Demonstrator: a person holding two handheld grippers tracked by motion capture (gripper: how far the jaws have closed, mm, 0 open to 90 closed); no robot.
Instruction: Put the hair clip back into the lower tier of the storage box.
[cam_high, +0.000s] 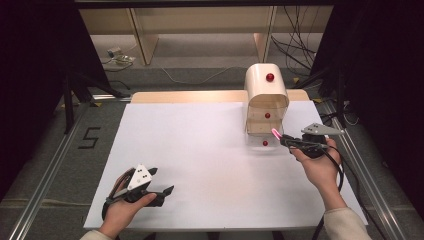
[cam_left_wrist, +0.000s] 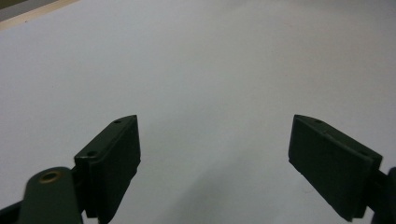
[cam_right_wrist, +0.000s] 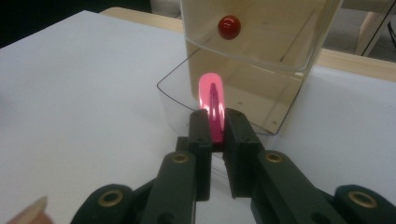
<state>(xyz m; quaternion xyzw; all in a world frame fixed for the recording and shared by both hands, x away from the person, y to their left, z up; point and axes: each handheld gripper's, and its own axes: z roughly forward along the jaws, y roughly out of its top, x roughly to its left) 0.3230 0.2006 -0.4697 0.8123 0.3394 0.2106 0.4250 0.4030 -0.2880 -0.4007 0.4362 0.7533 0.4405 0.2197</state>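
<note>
A small cream drawer cabinet (cam_high: 266, 85) with clear drawers and red knobs stands at the back right of the white tabletop (cam_high: 200, 160). Its lowest clear drawer (cam_right_wrist: 175, 100) is pulled out toward me. My right gripper (cam_right_wrist: 215, 116) is shut on a pink hair clip (cam_right_wrist: 211, 95), which sticks out past the jaw tips above that drawer's front. In the high view the right gripper (cam_high: 284, 140) holds the clip (cam_high: 275, 133) just right of the drawer's knob (cam_high: 265, 143). My left gripper (cam_high: 162, 182) rests at the table's front left, open with nothing between its jaws (cam_left_wrist: 215, 149).
The drawer above (cam_right_wrist: 261, 42) is shut, its red knob (cam_right_wrist: 229, 26) facing me. Wooden furniture legs (cam_high: 142, 42) and loose cables (cam_high: 295, 45) lie on the floor behind the table. Metal rails (cam_high: 45, 195) run along both table sides.
</note>
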